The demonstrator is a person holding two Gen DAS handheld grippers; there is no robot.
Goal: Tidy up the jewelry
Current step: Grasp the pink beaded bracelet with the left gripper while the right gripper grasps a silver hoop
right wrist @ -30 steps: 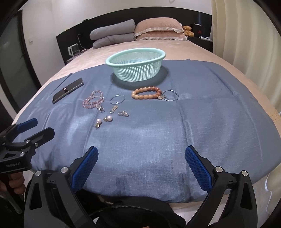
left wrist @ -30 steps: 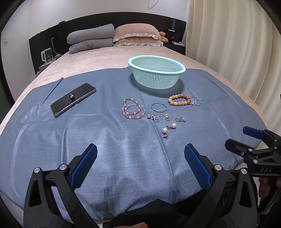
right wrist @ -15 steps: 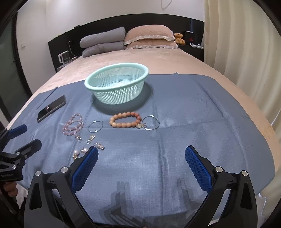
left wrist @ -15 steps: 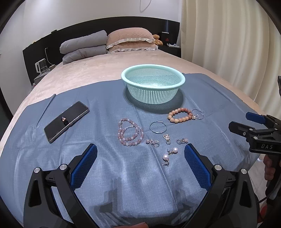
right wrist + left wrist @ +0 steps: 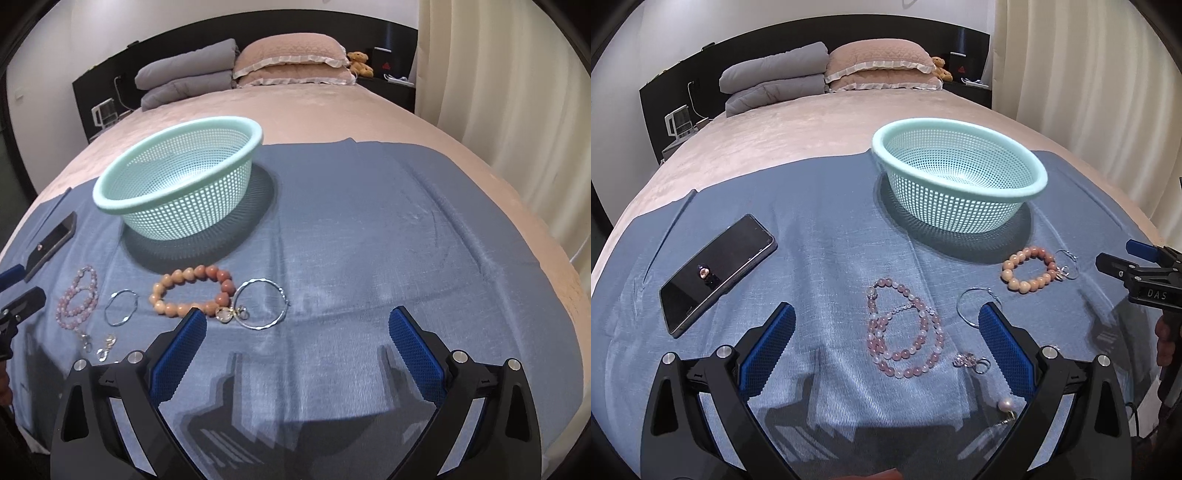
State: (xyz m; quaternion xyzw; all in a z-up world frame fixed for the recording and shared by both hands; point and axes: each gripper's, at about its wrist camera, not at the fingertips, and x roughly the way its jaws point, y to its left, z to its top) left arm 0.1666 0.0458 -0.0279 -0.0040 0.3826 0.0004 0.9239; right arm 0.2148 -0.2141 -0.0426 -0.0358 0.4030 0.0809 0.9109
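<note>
Jewelry lies on a blue cloth (image 5: 820,258) spread over a bed. A pink bead bracelet (image 5: 905,332) sits between the fingers of my open left gripper (image 5: 886,343), which hovers just above it. Beside it are a thin silver hoop (image 5: 975,306), small earrings (image 5: 971,362) and a pearl earring (image 5: 1006,406). An orange bead bracelet (image 5: 192,291) with a charm and a silver bangle (image 5: 260,304) lie just ahead of my open right gripper (image 5: 295,347). A mint mesh basket (image 5: 960,177) (image 5: 177,184) stands empty behind them.
A black phone (image 5: 716,269) lies on the cloth at the left. Grey and pink pillows (image 5: 827,77) rest at the dark headboard. A curtain (image 5: 517,92) hangs along the right. A hand (image 5: 1165,343) holds the right gripper's handle at the edge.
Both grippers have moved forward and lower over the cloth toward the jewelry. The left now straddles the pink bracelet; the right has neared the orange bracelet. Both stay open.
</note>
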